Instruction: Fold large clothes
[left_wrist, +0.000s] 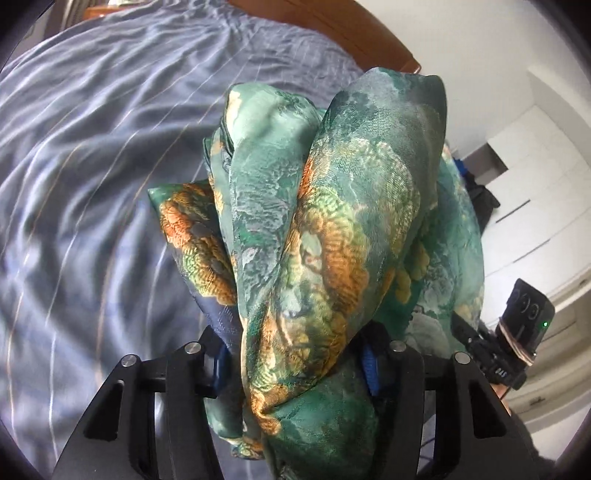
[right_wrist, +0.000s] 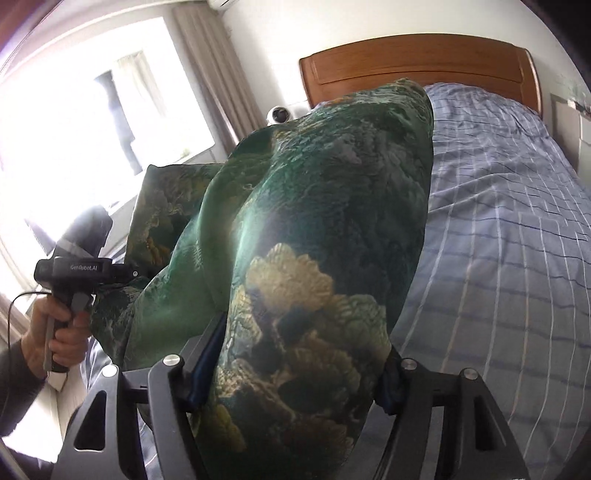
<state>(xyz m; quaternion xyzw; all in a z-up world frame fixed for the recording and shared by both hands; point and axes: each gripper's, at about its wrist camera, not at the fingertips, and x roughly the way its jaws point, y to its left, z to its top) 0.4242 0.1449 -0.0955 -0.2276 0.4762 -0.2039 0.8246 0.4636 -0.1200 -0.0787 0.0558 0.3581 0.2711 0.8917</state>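
Right wrist view only: window (right_wrist: 74, 122); both claws (left_wrist: 295, 373) clamp green garment (left_wrist: 332, 221).

Bed: wooden headboard (right_wrist: 417, 59) at the far end.
Cover: rumpled blue-grey striped bedspread (left_wrist: 92, 166) across the mattress.

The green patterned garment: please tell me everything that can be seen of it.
The green patterned garment is a shiny, satin-like cloth, dark to pale green with orange and gold scalloped flower-like prints. It hangs bunched in deep folds, not spread flat, lifted over the blue striped bedsheet. The left gripper clamps one bunch of it and the right gripper another. Its full shape and type cannot be told.
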